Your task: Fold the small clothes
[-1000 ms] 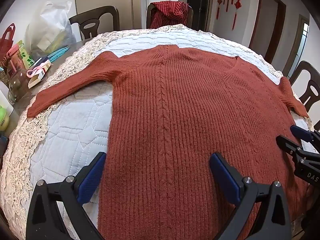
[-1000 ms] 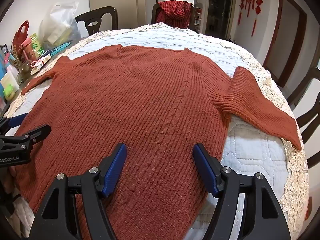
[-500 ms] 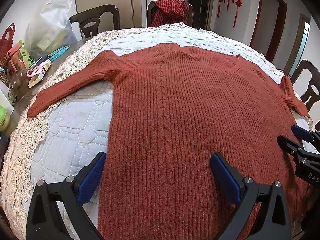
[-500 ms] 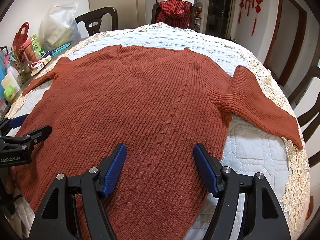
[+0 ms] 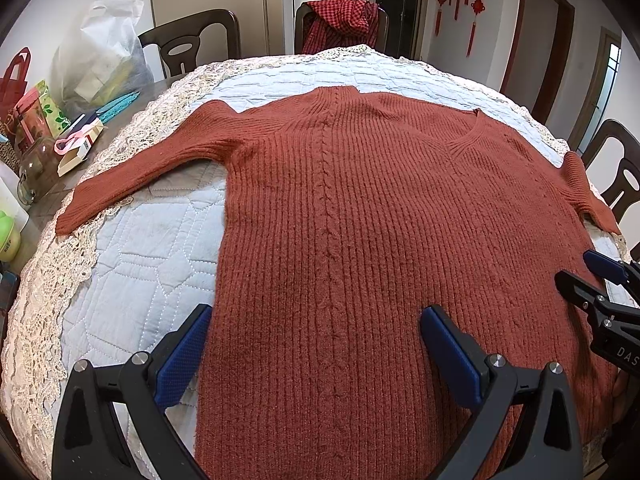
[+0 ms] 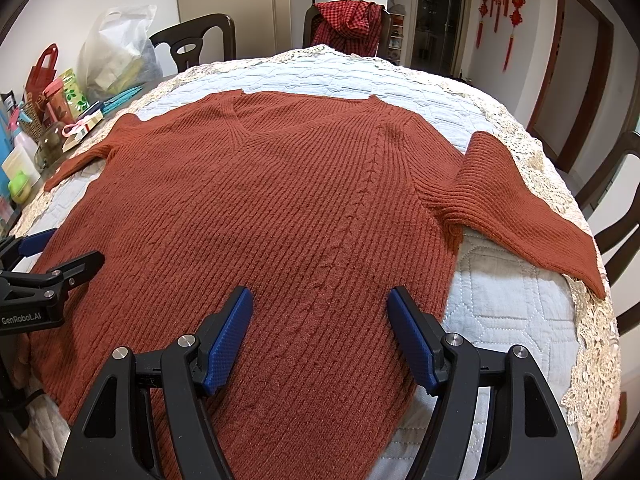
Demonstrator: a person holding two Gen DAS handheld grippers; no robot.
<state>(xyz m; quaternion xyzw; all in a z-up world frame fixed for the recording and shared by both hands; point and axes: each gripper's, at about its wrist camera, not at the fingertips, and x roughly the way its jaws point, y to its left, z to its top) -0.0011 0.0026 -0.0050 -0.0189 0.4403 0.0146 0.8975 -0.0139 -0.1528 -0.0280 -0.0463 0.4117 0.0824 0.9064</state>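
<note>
A rust-red ribbed V-neck sweater point(image 5: 360, 220) lies flat and spread out on a quilted cover, hem toward me, both sleeves out to the sides; it also shows in the right wrist view point(image 6: 300, 208). My left gripper point(image 5: 316, 352) is open and empty, just above the sweater's lower left part. My right gripper point(image 6: 320, 332) is open and empty above the lower right part. Each gripper shows at the edge of the other's view: the right one point(image 5: 592, 276) and the left one point(image 6: 52, 256).
The pale quilted cover with lace edging point(image 5: 132, 264) covers the table. Bags, boxes and bottles point(image 5: 60, 120) crowd the far left edge. Dark chairs point(image 5: 192, 40) ring the table; one holds a red checked cloth point(image 5: 340, 20). Another chair point(image 6: 616, 200) stands at right.
Both grippers have drawn back slightly toward the near edge; the sweater has not moved and both grippers stay open.
</note>
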